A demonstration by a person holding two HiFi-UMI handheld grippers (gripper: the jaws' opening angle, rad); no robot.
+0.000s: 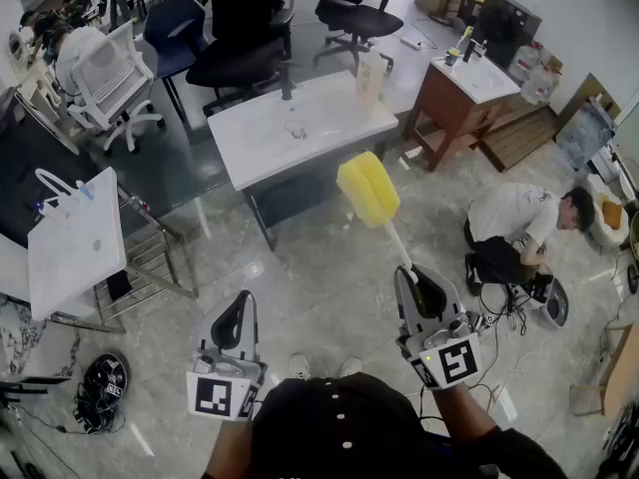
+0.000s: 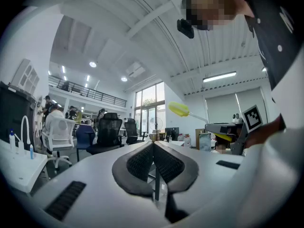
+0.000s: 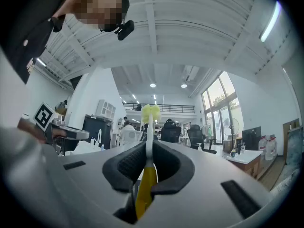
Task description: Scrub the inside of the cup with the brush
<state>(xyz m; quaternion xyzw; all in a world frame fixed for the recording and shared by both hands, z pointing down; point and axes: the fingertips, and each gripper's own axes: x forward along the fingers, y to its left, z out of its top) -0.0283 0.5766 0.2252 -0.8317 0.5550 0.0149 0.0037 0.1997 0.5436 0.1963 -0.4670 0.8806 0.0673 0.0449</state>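
A small clear cup stands on the white tabletop well ahead of both grippers. The brush has a yellow sponge head on a thin white stem with a yellow handle. My right gripper is shut on that handle, and the head points up and forward toward the table. The right gripper view shows the stem pinched between the pads with the sponge head beyond them. My left gripper hangs at the lower left, jaws shut on nothing. From it the brush shows to the right.
A tall pale container stands on the table's far right. Black and white office chairs crowd behind it. A person crouches on the floor at the right beside a wooden washstand. A white basin unit and cables lie at the left.
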